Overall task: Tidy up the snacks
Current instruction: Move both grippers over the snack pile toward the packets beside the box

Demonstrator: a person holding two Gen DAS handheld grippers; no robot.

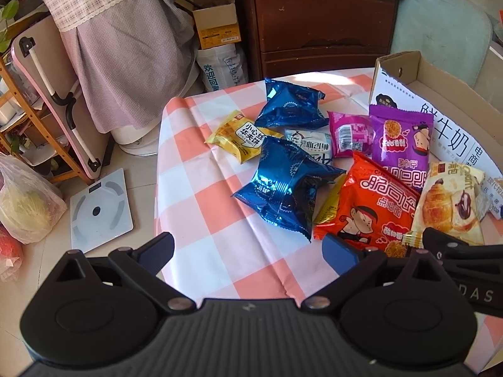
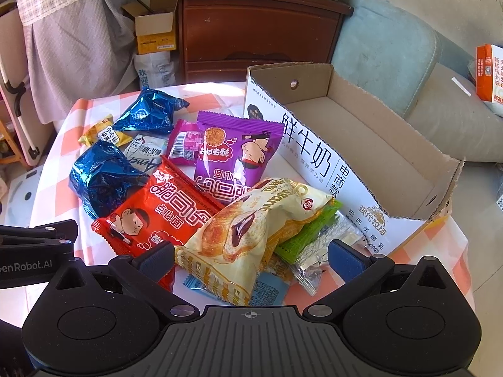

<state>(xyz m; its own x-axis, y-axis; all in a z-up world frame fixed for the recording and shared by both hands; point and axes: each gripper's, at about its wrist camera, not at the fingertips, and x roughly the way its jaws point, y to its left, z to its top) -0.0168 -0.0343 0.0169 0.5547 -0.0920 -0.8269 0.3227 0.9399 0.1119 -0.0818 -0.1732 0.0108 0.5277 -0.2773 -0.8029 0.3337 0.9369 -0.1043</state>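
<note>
Several snack packets lie on a checked tablecloth (image 1: 201,213). My left gripper (image 1: 248,249) is open over bare cloth, just short of a blue foil packet (image 1: 283,188) and a red noodle packet (image 1: 367,207). A second blue packet (image 1: 289,106), a yellow waffle packet (image 1: 242,138) and a purple noodle packet (image 1: 402,144) lie farther back. My right gripper (image 2: 250,257) is open, its fingers on either side of a cream croissant packet (image 2: 251,229); whether they touch it is unclear. A green packet (image 2: 308,232) lies beside the croissant packet. An open cardboard box (image 2: 314,157) stands at the right, its inside bare.
Past the table stand a dark wooden drawer chest (image 2: 251,31) and a pale green sofa (image 2: 393,56). On the floor at the left are a white bathroom scale (image 1: 100,210), a plastic bag (image 1: 28,204) and a folded pink table (image 1: 59,94). The table's left edge drops off near the scale.
</note>
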